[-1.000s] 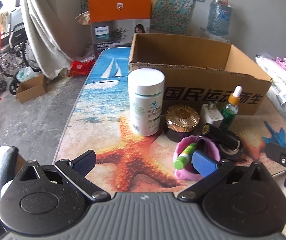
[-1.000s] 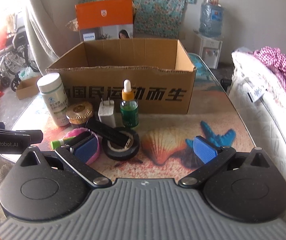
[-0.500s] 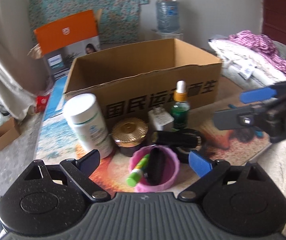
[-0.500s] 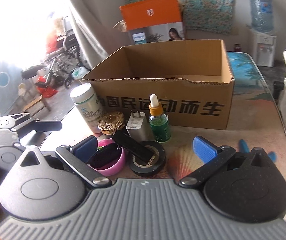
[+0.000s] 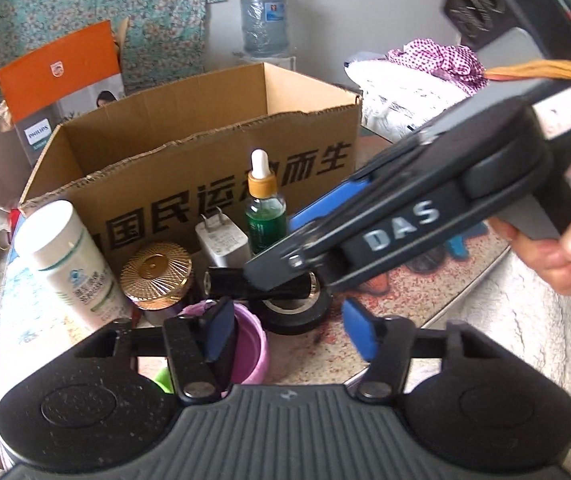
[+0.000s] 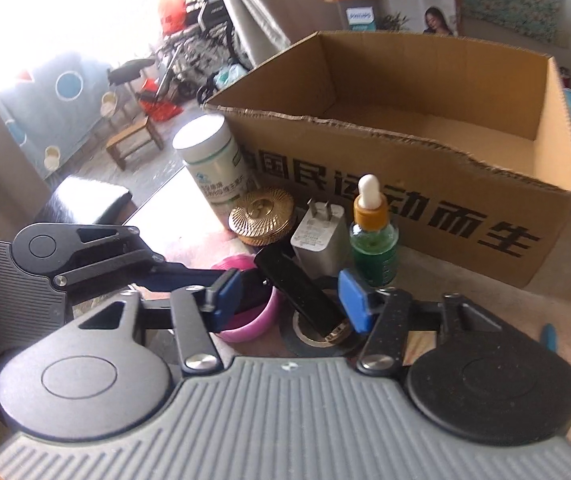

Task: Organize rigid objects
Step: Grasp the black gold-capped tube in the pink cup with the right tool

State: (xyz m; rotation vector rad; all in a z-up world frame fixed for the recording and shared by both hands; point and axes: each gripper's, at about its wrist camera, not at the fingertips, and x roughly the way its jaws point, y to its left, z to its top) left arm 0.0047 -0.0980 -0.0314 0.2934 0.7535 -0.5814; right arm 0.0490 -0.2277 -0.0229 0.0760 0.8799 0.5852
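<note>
The right claw (image 6: 289, 300) gapes low at centre frame, astride the black stick (image 6: 301, 292) lying on the tape roll (image 6: 317, 340) without gripping it. The left claw (image 5: 289, 330), also open and empty, has one finger in the pink cup (image 5: 249, 344) (lower centre). The box (image 6: 405, 184) fills the upper right.

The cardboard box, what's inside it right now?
The cardboard box shows only bare inner walls and floor. The strip of floor behind its near wall is hidden, so something low there can't be ruled out.

Right gripper (image 5: 285, 256) hides most of tape roll (image 5: 297, 312); pink cup (image 5: 249, 344) contents mostly hidden behind left gripper (image 5: 285, 330).
</note>
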